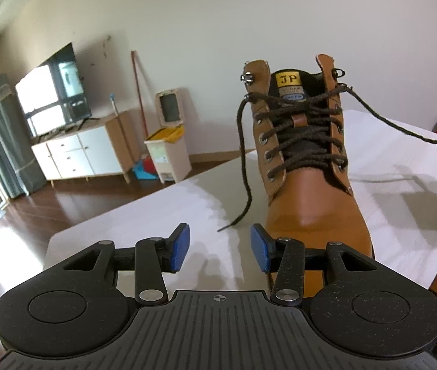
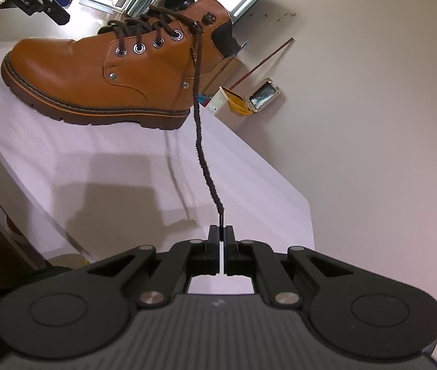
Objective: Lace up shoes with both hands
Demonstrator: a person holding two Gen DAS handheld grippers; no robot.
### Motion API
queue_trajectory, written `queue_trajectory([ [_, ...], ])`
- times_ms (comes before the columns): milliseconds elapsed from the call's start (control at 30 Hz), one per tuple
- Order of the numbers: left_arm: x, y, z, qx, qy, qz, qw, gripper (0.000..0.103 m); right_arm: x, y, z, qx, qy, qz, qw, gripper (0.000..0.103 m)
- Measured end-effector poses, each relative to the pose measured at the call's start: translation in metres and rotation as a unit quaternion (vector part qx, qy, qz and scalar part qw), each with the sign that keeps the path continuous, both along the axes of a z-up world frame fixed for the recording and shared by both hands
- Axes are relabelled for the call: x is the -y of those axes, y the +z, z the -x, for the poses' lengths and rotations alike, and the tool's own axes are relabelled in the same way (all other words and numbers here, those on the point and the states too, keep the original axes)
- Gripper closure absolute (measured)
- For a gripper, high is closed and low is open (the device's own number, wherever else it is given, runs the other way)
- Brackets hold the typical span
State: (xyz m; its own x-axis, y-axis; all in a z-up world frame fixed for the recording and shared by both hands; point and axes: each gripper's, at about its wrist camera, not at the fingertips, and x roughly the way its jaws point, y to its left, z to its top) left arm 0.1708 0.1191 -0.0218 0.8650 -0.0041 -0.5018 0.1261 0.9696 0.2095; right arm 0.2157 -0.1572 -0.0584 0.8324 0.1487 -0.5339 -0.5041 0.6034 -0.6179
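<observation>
While the boot [image 2: 101,71] stands upright on its sole on the white cloth [image 2: 126,185] of the table, its long axis runs across the right wrist view, toe to the left and heel to the right, so that view sees its side with four metal eyelets. In the left wrist view the toe [image 1: 314,215] points straight at the camera and the open collar rises behind it, with a yellow tag on the tongue.

The right gripper [image 2: 220,234] has its jaws pressed together on the tip of the right lace [image 2: 198,117]. That lace runs in a nearly straight line from the boot's upper eyelets, over the cloth, to the jaws. This gripper sits off the boot's side, tilted down toward the cloth; in the left view only its tip shows at the right edge, with the lace stretched to it.

The left gripper [image 1: 220,243] sits just in front of the toe, tilted down, jaws apart with nothing between the blue pads [image 1: 180,246]. The left lace [image 1: 244,166] hangs loose from the top eyelet down the boot's side, its end lying on the cloth just ahead of the jaws.
</observation>
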Motion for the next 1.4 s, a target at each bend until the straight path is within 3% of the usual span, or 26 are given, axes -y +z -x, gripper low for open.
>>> queue_trajectory([
  [233,-0.004,-0.005,0.003,-0.005,-0.001,0.018,0.9998,0.053,-0.002,0.001,0.004,-0.005,-0.003,-0.004,1.0,0.1],
  [400,-0.009,-0.007,0.005,-0.001,-0.006,0.028,0.9996,0.052,-0.004,0.004,0.012,-0.04,0.001,-0.046,0.998,0.1],
  [633,-0.011,0.006,-0.011,0.011,-0.065,-0.001,0.9978,0.051,-0.013,0.004,0.011,-0.066,0.026,-0.062,0.996,0.096],
  [733,-0.012,0.014,-0.023,0.022,-0.102,-0.02,0.9943,0.051,-0.014,0.017,0.006,-0.073,0.033,-0.108,0.991,0.088],
  [900,-0.014,0.025,-0.052,0.051,-0.158,-0.035,0.9855,0.047,-0.012,0.034,-0.01,-0.09,0.033,-0.193,0.977,0.087],
  [1067,-0.015,0.028,-0.089,0.055,-0.203,-0.051,0.9763,0.052,-0.016,0.034,-0.028,-0.104,0.028,-0.211,0.972,0.086],
  [1133,-0.015,0.027,-0.101,0.051,-0.223,-0.055,0.972,0.054,-0.017,0.034,-0.032,-0.103,0.026,-0.215,0.971,0.08],
  [1300,-0.016,0.026,-0.125,0.046,-0.269,-0.034,0.9614,0.056,-0.019,0.033,-0.041,-0.106,0.018,-0.218,0.97,0.077],
  [1400,-0.019,0.026,-0.139,0.046,-0.288,-0.014,0.9565,0.063,-0.02,0.033,-0.048,-0.107,0.016,-0.223,0.969,0.077],
])
